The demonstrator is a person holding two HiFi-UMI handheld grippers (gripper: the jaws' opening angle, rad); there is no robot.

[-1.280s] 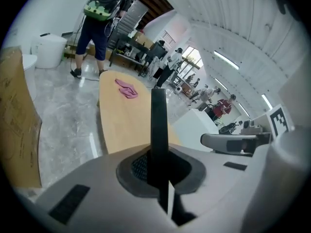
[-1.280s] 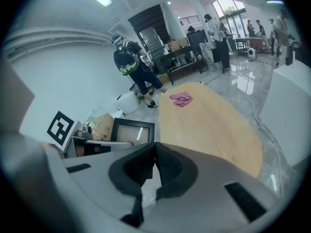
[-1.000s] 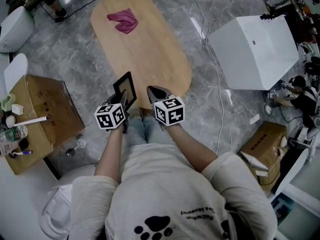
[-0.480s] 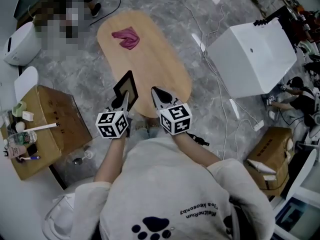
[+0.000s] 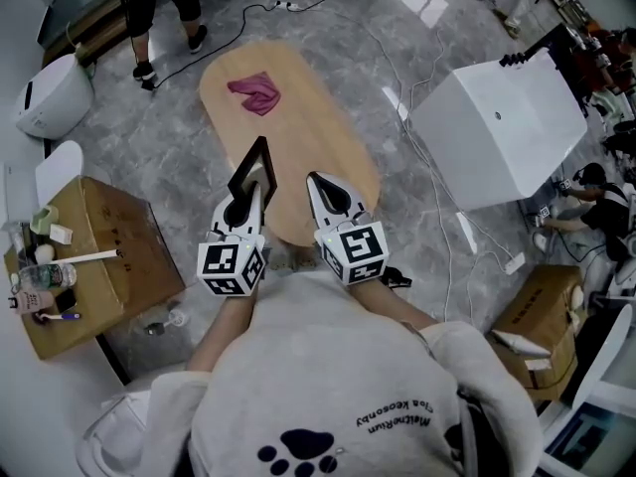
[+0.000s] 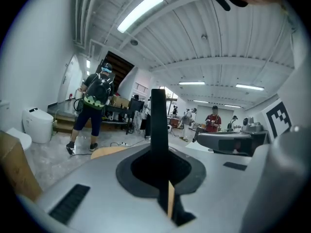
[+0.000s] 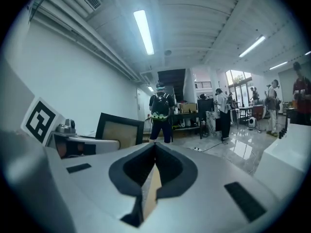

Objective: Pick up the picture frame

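The picture frame (image 5: 252,170) has a black border and a tan inner panel. It is held up in the air above the near end of the oval wooden table (image 5: 318,127), with my left gripper (image 5: 249,195) shut on its lower edge. In the left gripper view the frame (image 6: 158,123) shows edge-on as a dark upright bar between the jaws. My right gripper (image 5: 318,185) is level with it just to the right, shut and holding nothing. From the right gripper view the frame (image 7: 120,130) appears at the left, beside the right gripper's (image 7: 154,149) closed tips.
A pink cloth (image 5: 254,94) lies at the table's far end. A large white box (image 5: 502,127) stands to the right, and an open cardboard box (image 5: 89,256) with bottles to the left. Cables cross the floor. A person (image 5: 159,8) stands beyond the table.
Both grippers have risen together, and the frame has come up with the left one, tilting more upright. The right gripper stays shut and empty.
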